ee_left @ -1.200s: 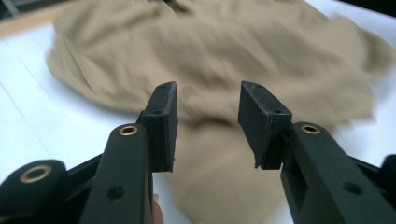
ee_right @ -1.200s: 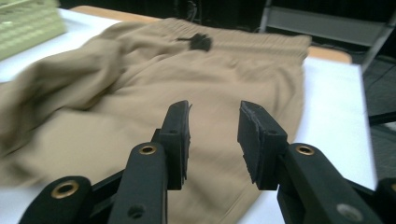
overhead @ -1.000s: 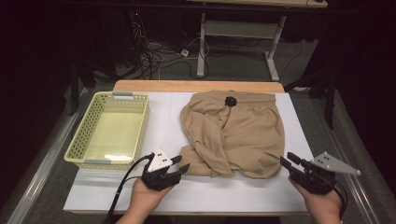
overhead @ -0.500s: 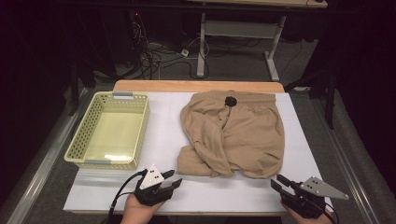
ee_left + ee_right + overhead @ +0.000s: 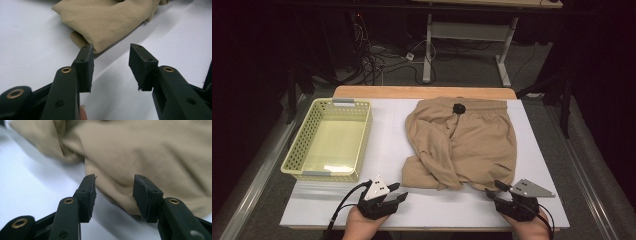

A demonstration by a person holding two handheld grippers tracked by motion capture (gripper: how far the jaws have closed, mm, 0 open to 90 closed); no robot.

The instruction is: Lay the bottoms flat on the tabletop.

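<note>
High view: tan shorts (image 5: 462, 145) lie crumpled on the white table (image 5: 387, 130), right of a yellow basket (image 5: 328, 141); left gripper (image 5: 398, 192) and right gripper (image 5: 493, 189) sit near the front edge. Left gripper view: jaws released, shorts just ahead. Right gripper view: jaws parted, empty, at the shorts' hem.

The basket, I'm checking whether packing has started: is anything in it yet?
Empty. The high view shows the yellow basket with its bare floor visible, while the tan shorts lie rumpled on the white table beside it.
</note>
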